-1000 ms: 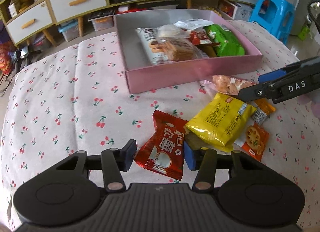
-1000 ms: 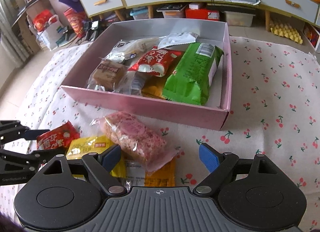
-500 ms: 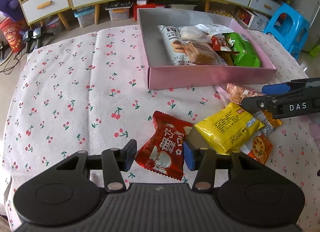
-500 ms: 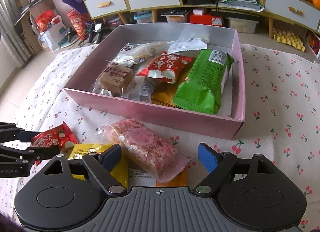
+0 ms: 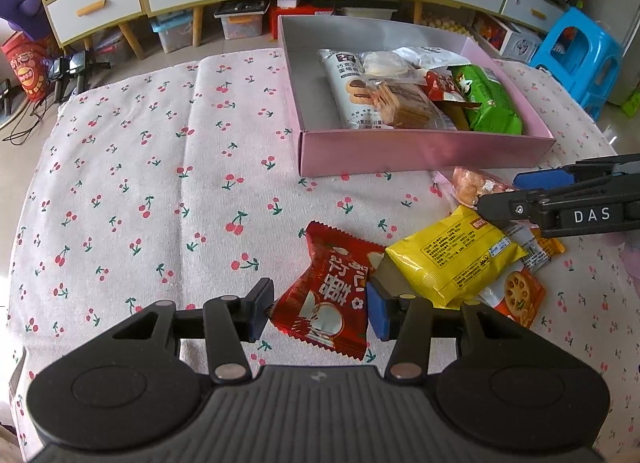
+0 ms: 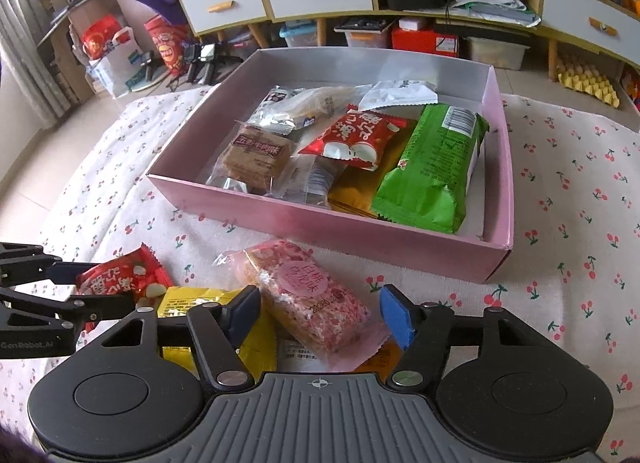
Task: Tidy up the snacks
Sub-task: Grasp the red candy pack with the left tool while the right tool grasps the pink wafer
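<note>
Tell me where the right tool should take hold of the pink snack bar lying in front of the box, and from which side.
Grip the pink snack bar across its short width at mid-length, coming down from above. It lies flat and slanted on other packets in front of the pink box, long sides exposed. The right tool already straddles it, jaws closing, and its right pad seems not to press yet.

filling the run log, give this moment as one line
left tool: shut on red packet | right tool: closing around pink bar | box: part filled

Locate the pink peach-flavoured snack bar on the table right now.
In the right wrist view, the pink snack bar lies on the cherry tablecloth just before the pink box, between the closing right claw fingers.
</note>
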Available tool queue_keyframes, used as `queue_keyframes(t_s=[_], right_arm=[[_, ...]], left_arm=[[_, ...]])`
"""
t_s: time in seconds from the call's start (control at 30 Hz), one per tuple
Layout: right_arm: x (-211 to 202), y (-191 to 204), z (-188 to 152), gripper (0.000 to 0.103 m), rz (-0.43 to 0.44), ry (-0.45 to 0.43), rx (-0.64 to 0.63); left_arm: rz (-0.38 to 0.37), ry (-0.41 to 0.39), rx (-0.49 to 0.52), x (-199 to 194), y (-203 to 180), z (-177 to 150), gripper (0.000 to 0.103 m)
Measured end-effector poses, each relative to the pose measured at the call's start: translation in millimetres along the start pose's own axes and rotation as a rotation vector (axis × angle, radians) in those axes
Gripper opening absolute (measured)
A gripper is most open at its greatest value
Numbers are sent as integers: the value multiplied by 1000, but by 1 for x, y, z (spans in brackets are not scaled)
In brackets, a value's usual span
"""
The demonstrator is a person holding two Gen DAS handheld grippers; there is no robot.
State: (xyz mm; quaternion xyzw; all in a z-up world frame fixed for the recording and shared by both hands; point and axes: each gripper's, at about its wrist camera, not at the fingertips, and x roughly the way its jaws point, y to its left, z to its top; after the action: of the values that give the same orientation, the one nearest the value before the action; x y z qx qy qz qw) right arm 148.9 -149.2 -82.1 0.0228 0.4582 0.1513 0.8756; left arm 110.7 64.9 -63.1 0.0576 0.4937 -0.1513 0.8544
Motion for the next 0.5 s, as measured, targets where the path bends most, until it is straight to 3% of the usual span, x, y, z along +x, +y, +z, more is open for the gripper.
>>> queue_keyframes(t_s=[0.07,0.27,0.5], right_arm=[[-1,1,1,56,-1,5,3],[-5,7,4,50,2,25,17],[-13,-6,8,45,57,55,161]], left_arm=[[3,-1,2,0,-1,0,45],[6,-4,-5,-2,-1,1,45],[-14,-14,-39,-7,2,2,45]])
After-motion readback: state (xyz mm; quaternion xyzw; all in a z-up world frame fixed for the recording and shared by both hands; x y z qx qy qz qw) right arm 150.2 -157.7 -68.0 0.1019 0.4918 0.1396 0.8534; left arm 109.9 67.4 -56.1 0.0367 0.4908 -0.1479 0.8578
